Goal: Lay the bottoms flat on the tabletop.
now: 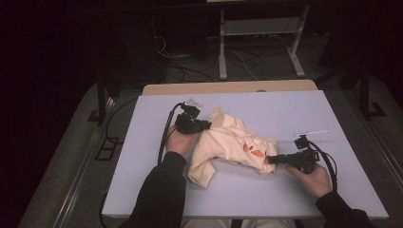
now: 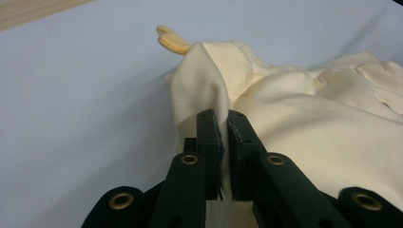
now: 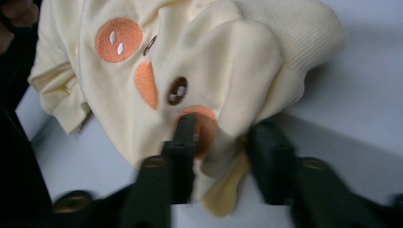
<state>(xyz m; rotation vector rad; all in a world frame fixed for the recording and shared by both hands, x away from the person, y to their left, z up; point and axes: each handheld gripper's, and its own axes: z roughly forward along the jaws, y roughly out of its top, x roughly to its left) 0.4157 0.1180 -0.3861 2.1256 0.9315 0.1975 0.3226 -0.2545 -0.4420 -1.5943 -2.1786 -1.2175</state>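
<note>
The cream garment (image 1: 228, 147) lay crumpled in the middle of the white table (image 1: 285, 190). My left gripper (image 2: 223, 137) was clamped tight on a raised fold at its far left edge. My right gripper (image 3: 223, 142) sat at the near right edge, its jaws apart with bunched cloth between them, not yet pinching it.

High view: dim room, dark surroundings; the white table (image 1: 285, 190) is the brightest area, evenly lit, image soft. Left gripper view: bright and sharp, soft shadow beside the cream garment (image 2: 309, 118). Right gripper view: motion-blurred, black jaws smeared, shadow under the cloth.
</note>
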